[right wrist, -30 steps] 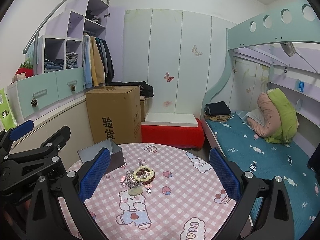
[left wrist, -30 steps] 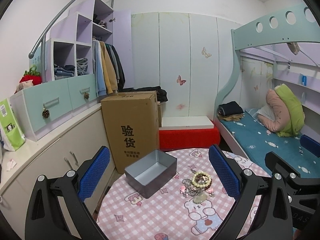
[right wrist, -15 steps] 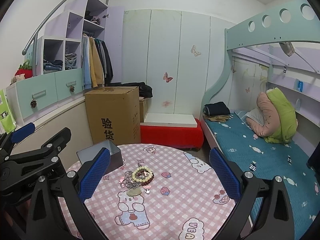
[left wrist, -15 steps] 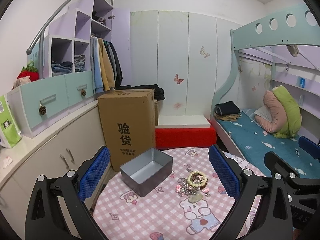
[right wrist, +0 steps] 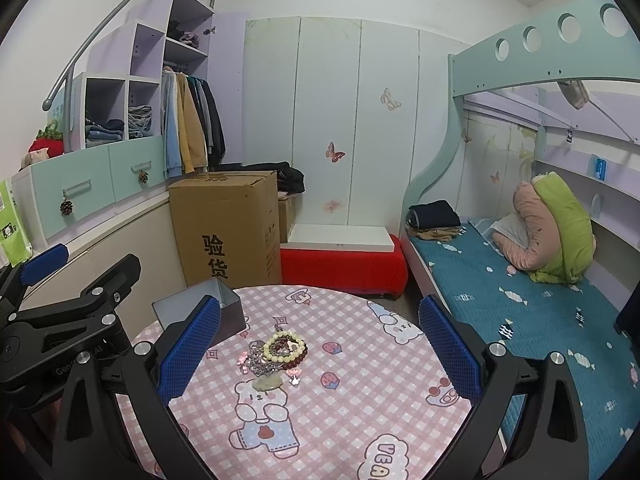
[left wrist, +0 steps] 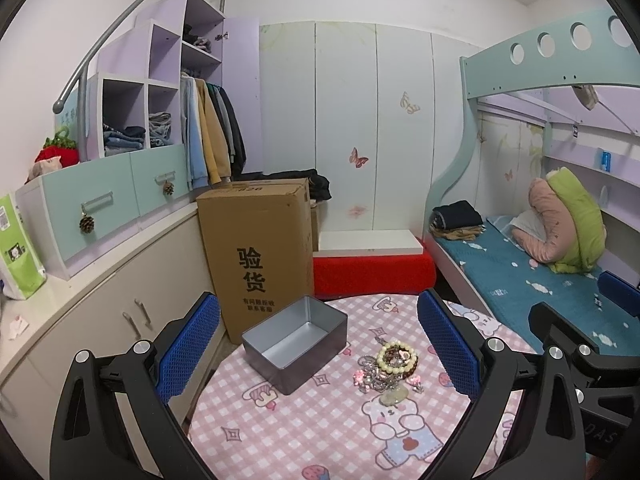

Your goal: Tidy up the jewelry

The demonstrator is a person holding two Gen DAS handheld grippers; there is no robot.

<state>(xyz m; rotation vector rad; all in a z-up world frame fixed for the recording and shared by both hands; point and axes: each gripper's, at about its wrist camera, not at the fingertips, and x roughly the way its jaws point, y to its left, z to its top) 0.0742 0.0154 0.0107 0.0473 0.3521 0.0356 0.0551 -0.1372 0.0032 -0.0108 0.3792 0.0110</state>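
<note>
A heap of jewelry (left wrist: pixel 390 368) (right wrist: pixel 276 354), with a cream bead bracelet on top, a dark red bead string, silver chains and a pale pendant, lies on the round table with a pink checked cloth (left wrist: pixel 320 432) (right wrist: pixel 352 392). An empty grey tin box (left wrist: pixel 294 342) (right wrist: pixel 200 310) stands open to its left. My left gripper (left wrist: pixel 318 346) is open, held above the table with the box and the heap ahead between its fingers. My right gripper (right wrist: pixel 320 346) is open too, back from the heap, holding nothing. The right gripper's body (left wrist: pixel 580 344) shows at the right of the left wrist view.
A tall cardboard box (left wrist: pixel 260 248) stands on the floor just behind the table, next to low cabinets (left wrist: pixel 92 308) on the left. A red bench (left wrist: pixel 372 272) sits behind, and a bunk bed with a blue cover (right wrist: pixel 520 292) runs along the right.
Both views have tilted slightly upward and drifted left, so the tin box and jewelry heap sit a bit further right and lower. Both grippers stay open and nothing on the table has moved.
</note>
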